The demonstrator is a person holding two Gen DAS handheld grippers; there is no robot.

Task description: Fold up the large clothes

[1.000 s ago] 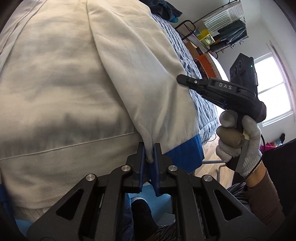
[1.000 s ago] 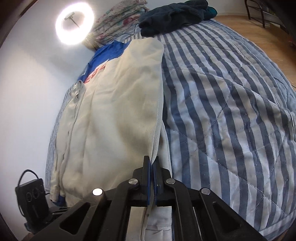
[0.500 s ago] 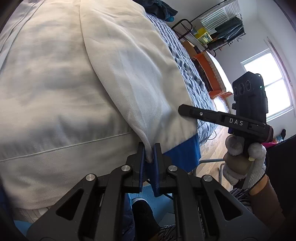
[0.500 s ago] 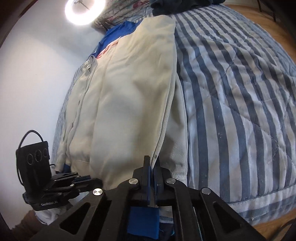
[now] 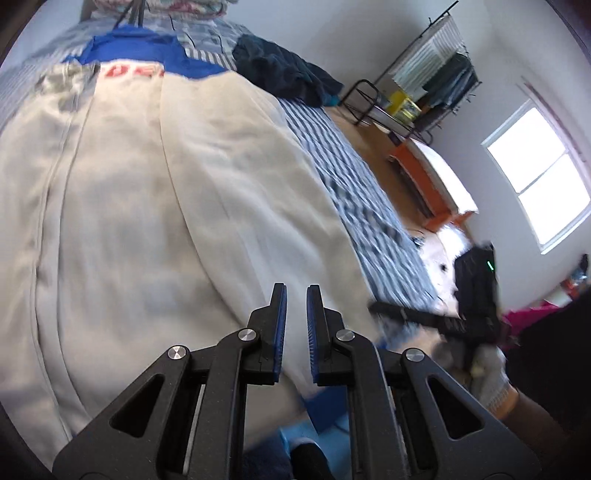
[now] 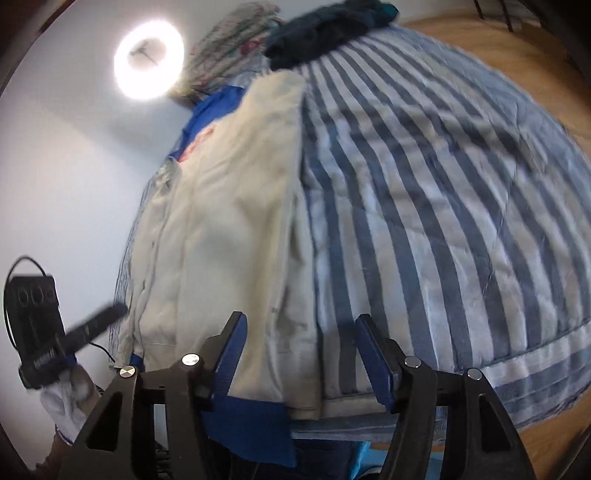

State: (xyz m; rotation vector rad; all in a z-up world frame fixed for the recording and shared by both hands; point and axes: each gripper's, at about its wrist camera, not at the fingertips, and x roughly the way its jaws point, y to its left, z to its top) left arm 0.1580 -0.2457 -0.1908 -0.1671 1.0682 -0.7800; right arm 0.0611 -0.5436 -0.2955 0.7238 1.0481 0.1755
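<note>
A cream jacket (image 5: 166,221) with a blue lining lies lengthwise on the striped bedspread (image 5: 362,192), its right side folded in over the body. My left gripper (image 5: 295,288) hovers above the jacket's lower part, jaws nearly together with only a thin slit and no cloth pinched. In the right wrist view the jacket (image 6: 240,221) runs up the bed's left side. My right gripper (image 6: 300,315) is opening; the jacket's folded edge and blue hem (image 6: 251,424) lie below and between the jaws, and the pads do not press on them. Each gripper shows blurred in the other's view: right (image 5: 373,306), left (image 6: 118,310).
A dark garment (image 6: 325,29) and a floral pillow (image 6: 236,55) lie at the bed's head. A ring light (image 6: 147,61) glows on the left wall. A clothes rack (image 5: 436,85), an orange low bench (image 5: 436,192) and a window (image 5: 535,184) stand right of the bed, over wooden floor.
My right jaws have opened and let go of the jacket's edge. The left gripper has risen and tilted up, and the hem is no longer between its pads.
</note>
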